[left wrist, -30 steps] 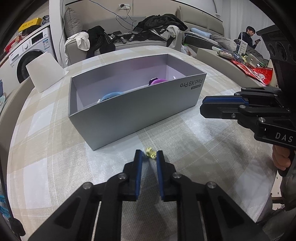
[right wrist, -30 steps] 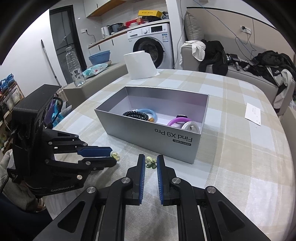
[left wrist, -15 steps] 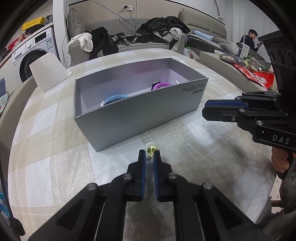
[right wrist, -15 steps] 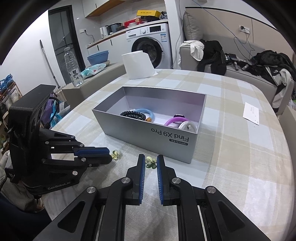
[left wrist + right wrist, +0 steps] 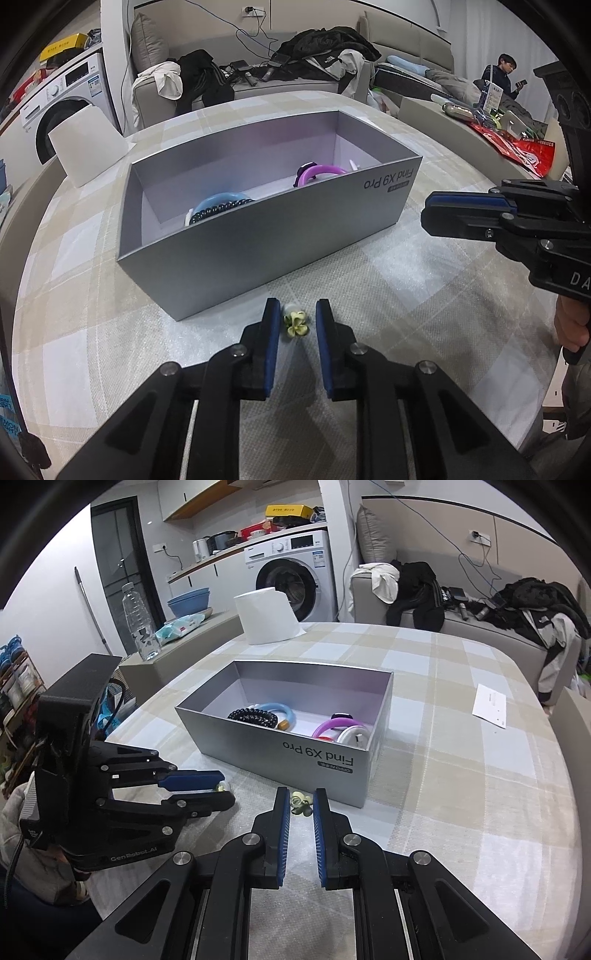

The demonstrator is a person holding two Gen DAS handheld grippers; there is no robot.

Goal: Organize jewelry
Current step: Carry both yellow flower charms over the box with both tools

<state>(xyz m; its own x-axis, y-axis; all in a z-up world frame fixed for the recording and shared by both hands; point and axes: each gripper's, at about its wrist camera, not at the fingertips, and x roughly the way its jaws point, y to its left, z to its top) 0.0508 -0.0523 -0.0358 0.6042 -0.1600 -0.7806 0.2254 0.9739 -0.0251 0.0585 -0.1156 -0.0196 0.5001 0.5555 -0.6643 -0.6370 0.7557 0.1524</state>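
On the checked counter (image 5: 110,332), just in front of the grey box (image 5: 258,251), the left tongs (image 5: 294,325) have sprung apart: half a second ago their blue pads were pinched nearly together around the small yellow flower earring (image 5: 294,324), and now they stand wide with the earring lying loose between them, touching neither pad as far as I can see. So that grab has been let go, or it never took; either way the piece is on the counter and not on its way into the box.

To the right, the right tongs (image 5: 301,805) have hardly moved. They sit at a narrow gap around a second, paler flower earring (image 5: 300,802), which rests on the counter right against the foot of the box's near wall. Whether the pads actually touch it I cannot tell from this angle; there seems to be a sliver of daylight on each side.

Inside the box lie a black beaded bracelet (image 5: 254,716), a blue ring-shaped bangle (image 5: 280,710), a purple bangle (image 5: 332,725) and a white round piece (image 5: 352,734).

My reading is that two earrings remain to be boxed, and the left side needs a fresh, squarer pinch on something that small and flat.
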